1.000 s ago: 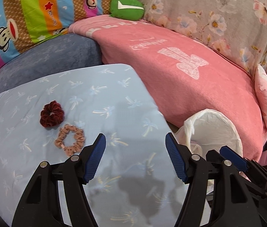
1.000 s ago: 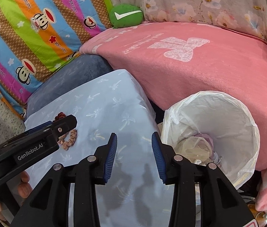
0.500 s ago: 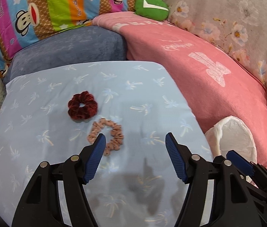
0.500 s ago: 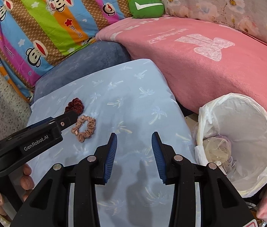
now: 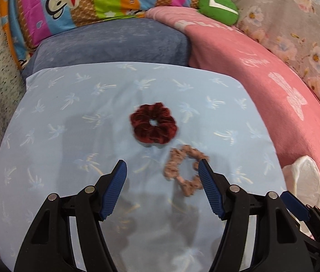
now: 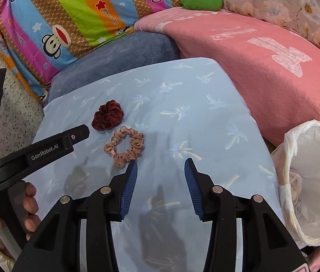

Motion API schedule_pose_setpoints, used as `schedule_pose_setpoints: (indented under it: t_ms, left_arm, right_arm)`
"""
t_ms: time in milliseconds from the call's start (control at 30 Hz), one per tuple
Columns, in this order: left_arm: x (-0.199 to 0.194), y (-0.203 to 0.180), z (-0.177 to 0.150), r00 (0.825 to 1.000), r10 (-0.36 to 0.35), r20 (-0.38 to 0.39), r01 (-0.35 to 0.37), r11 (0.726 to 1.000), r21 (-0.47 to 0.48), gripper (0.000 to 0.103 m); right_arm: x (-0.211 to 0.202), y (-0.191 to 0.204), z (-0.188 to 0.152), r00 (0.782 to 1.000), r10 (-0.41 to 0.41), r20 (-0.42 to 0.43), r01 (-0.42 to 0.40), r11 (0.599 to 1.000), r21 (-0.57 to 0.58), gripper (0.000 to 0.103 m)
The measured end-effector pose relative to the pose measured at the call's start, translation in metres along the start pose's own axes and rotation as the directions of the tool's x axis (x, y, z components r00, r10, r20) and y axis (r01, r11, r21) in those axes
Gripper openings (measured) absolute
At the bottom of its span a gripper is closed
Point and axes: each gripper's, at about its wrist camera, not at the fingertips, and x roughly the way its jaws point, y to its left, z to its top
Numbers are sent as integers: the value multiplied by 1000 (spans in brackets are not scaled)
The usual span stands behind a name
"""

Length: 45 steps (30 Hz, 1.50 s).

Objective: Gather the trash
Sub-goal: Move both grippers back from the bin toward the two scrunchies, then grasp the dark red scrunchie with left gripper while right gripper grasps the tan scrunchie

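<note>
Scrunchies — dark red (image 5: pixel 153 125) and dotted pink (image 5: pixel 186 170) — lie touching on the blue palm-print cover (image 5: pixel 69 136). Our left hand-held gripper (image 5: pixel 162 175) hovers agape, empty; the right (image 6: pixel 161 173) likewise. We judge: pick pink, bin (image 6: pixel 307 181) it.

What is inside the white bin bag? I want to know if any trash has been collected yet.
The white bin bag stands open beside the blue cloth. Pale, crumpled translucent material lies near its bottom; what it is cannot be told. The bag's near wall hides the rest.
</note>
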Motion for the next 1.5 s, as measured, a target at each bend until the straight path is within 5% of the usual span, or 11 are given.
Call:
schedule_pose_setpoints:
  t_ms: [267,833,1033,1100,1233,1500]
  left_arm:
    - [26,32,20,999,44,-22,-45,998,-36,68]
    - [83,39,37,994,15,-112,-25,996,-84,68]
    - [86,37,32,991,-20,-129,10,997,-78,46]
    - [85,34,30,990,-46,-136,37,997,-67,28]
    - [80,27,26,989,-53,-135,47,998,-45,20]
    - [63,15,13,988,-69,-135,65,997,-34,17]
  right_arm:
    - [43,27,13,998,28,-51,-30,999,-28,43]
    - [104,33,25,992,17,-121,-19,1000,-14,43]
    - [114,33,18,990,9,-144,-12,1000,-18,36]
    - [113,33,17,990,-3,-139,-1,1000,-29,31]
    - [110,29,12,989,-7,-147,3,1000,-29,16]
    - [87,14,2,991,-11,-134,12,1000,11,13]
